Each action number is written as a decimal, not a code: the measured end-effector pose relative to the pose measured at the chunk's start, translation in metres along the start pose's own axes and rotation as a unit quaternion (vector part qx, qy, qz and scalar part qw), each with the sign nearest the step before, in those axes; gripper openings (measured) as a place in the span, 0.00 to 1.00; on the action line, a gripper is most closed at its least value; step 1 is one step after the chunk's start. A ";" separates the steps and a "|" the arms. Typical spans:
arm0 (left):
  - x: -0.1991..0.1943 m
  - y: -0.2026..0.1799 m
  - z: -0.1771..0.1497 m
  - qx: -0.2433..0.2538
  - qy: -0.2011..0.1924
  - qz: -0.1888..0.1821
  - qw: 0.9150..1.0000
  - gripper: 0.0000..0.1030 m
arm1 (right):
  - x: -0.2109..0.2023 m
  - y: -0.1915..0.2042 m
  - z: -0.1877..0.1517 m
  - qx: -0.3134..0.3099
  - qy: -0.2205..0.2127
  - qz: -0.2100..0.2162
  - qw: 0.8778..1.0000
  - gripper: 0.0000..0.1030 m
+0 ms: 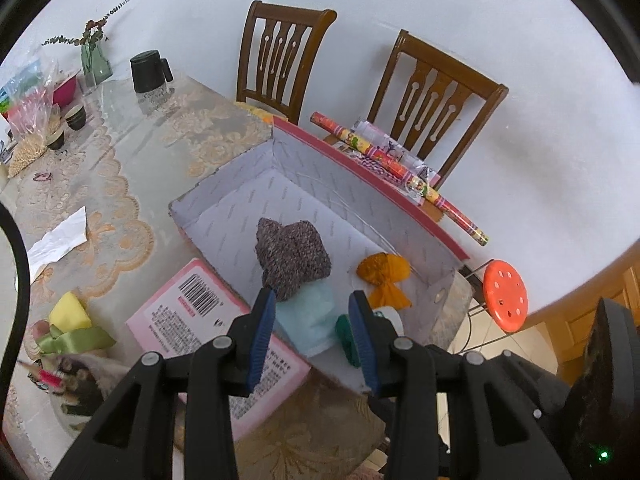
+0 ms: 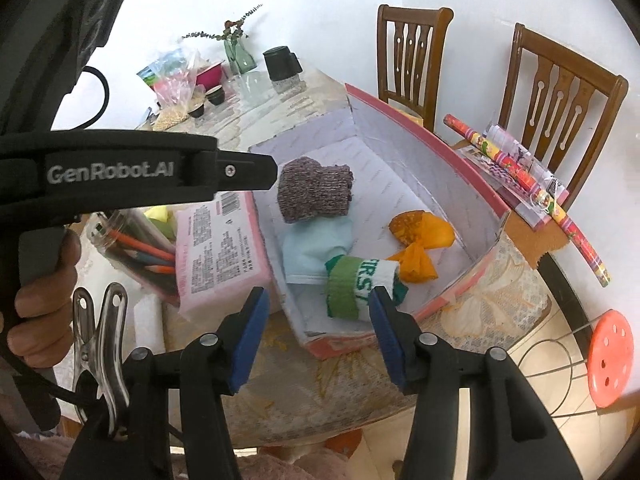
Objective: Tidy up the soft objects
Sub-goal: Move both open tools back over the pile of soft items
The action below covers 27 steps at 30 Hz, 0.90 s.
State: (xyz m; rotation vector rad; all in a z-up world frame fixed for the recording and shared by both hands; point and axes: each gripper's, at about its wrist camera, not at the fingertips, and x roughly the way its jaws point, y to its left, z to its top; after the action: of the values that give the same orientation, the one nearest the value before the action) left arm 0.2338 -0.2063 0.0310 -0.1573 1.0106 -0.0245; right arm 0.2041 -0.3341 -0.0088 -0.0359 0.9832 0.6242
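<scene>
We are holding the right gripper (image 2: 318,326) above the near edge of the box (image 2: 472,168), its jaws standing apart with nothing pressed between them; the green-and-white rolled sock (image 2: 360,282) is lying in the box just beyond the tips. We are holding the left gripper (image 1: 312,334) over the same near edge, its jaws partly open and gripping nothing. Inside the box, the grey knitted piece (image 1: 292,258) is resting partly on the pale blue cloth (image 1: 310,322), and the orange cloth bundle (image 1: 384,276) is lying beside them, near the far wall. The box is sitting on the counter (image 1: 160,152), its pink flap (image 1: 208,328) folded outward, with the yellow sponge (image 1: 70,312) lying further left
</scene>
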 end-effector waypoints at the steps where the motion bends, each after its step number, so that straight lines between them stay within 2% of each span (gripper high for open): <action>1: -0.004 0.001 -0.002 0.002 -0.002 -0.002 1.000 0.39 | -0.001 0.002 -0.001 -0.001 -0.001 -0.002 1.000 0.52; 10: -0.036 0.014 -0.020 0.014 -0.013 -0.018 1.000 0.39 | -0.014 0.026 -0.010 -0.003 -0.012 -0.018 1.000 0.52; 27: -0.078 0.053 -0.063 0.035 -0.010 -0.034 0.999 0.39 | -0.032 0.085 -0.040 0.007 -0.021 -0.046 0.999 0.52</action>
State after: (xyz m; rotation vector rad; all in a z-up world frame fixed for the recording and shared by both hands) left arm 0.1363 -0.1539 0.0565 -0.1282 0.9824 -0.1203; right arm 0.1180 -0.2909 0.0144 -0.0545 0.9404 0.5319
